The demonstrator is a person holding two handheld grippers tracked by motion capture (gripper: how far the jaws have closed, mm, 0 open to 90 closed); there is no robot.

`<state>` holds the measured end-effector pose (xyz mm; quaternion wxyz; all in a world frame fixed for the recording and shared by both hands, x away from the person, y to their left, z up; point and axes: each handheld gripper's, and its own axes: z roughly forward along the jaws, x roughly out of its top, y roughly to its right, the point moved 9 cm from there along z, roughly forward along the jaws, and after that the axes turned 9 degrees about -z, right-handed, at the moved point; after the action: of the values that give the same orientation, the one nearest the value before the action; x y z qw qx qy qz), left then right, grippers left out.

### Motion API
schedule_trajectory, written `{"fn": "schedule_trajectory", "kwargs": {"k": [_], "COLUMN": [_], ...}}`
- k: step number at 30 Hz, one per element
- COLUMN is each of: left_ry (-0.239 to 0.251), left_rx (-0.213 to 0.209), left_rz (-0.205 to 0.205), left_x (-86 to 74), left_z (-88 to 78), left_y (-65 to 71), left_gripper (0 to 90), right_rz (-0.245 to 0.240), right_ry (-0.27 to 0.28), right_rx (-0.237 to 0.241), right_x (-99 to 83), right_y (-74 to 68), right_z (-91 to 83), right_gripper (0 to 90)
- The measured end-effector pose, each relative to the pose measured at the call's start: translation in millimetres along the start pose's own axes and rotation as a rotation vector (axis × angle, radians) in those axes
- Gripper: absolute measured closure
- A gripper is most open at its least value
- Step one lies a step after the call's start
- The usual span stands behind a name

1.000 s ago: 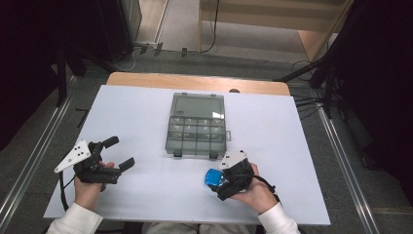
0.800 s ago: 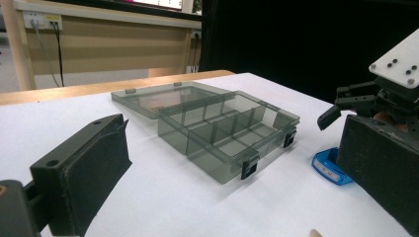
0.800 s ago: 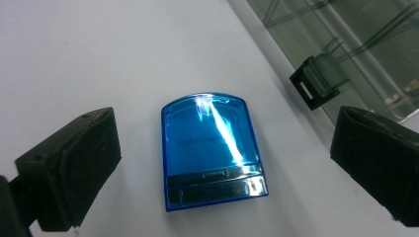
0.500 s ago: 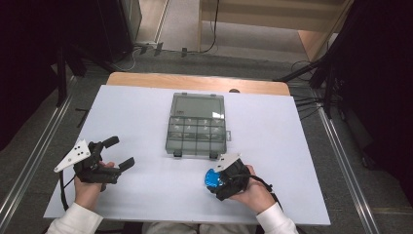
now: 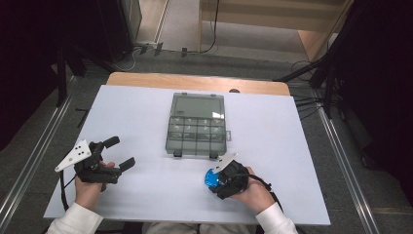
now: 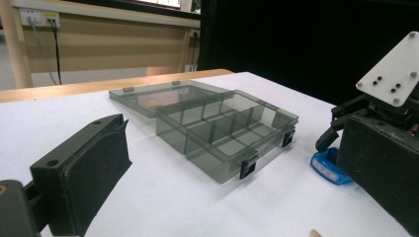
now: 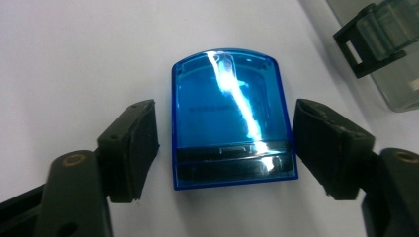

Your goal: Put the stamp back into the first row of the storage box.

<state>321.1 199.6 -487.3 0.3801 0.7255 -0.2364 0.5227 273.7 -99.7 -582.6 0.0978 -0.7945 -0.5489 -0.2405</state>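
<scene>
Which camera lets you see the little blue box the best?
The right gripper view: the blue box lies close up between the right gripper jaws, which have just been closing. The high view shows a small blue spot; the left gripper view shows one edge.

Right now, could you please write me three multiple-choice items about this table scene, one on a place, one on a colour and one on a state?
1. Where does the small blue case lie?
A. inside the organizer box
B. on the white table between the right hand-held gripper's jaws
C. in the left hand-held gripper

2. What colour is the organizer box?
A. clear smoky grey
B. red
C. yellow

3. How is the organizer box's lid?
A. latched shut
B. removed and standing on edge
C. folded open, lying flat behind the compartments

Answers: 1 B, the right gripper view shows it on the table with a jaw on either side of it, narrow gaps left. 2 A, the dividers show through its walls. 3 C, the left gripper view shows the lid flat behind.
</scene>
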Motion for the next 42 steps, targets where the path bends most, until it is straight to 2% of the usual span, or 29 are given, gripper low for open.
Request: {"fn": "schedule_trajectory", "kwargs": {"k": [3, 5, 9, 15, 22, 32, 36, 42], "left_ry": [0.003, 0.002, 0.003, 0.006, 0.007, 0.009, 0.014, 0.015], "left_rx": [-0.004, -0.005, -0.006, -0.008, -0.010, -0.008, -0.005, -0.006], "left_rz": [-0.002, -0.004, -0.005, -0.005, -0.007, -0.009, -0.011, -0.010], "left_x": [0.3, 0.1, 0.2, 0.7, 0.9, 1.4, 2.3, 2.4], "left_z": [0.1, 0.5, 0.5, 0.1, 0.0, -0.9, -1.4, -1.7], "left_y": [0.2, 0.1, 0.3, 0.3, 0.5, 0.3, -0.4, -0.2], "left_gripper": [0.0, 0.0, 0.0, 0.0, 0.0, 0.0, 0.0, 0.0], "right_rz": [-0.010, -0.015, -0.005, -0.021, -0.002, 0.006, 0.007, 0.004], "right_ry": [0.001, 0.001, 0.001, -0.001, 0.009, 0.050, 0.079, 0.090], "right_rx": [0.003, 0.000, 0.009, 0.019, 0.030, 0.015, -0.002, -0.011], "right_x": [0.0, -0.3, -0.8, -0.7, 1.3, 9.7, 14.8, 23.2], "right_y": [-0.6, 0.5, 1.1, 1.0, 0.3, 5.7, 11.9, 20.9], "right_z": [0.3, -0.8, -1.1, -1.3, -5.0, -19.2, -28.6, -36.9], "right_gripper": [34.5, 41.2, 41.6, 41.9, 42.0, 42.0, 42.0, 42.0]}}
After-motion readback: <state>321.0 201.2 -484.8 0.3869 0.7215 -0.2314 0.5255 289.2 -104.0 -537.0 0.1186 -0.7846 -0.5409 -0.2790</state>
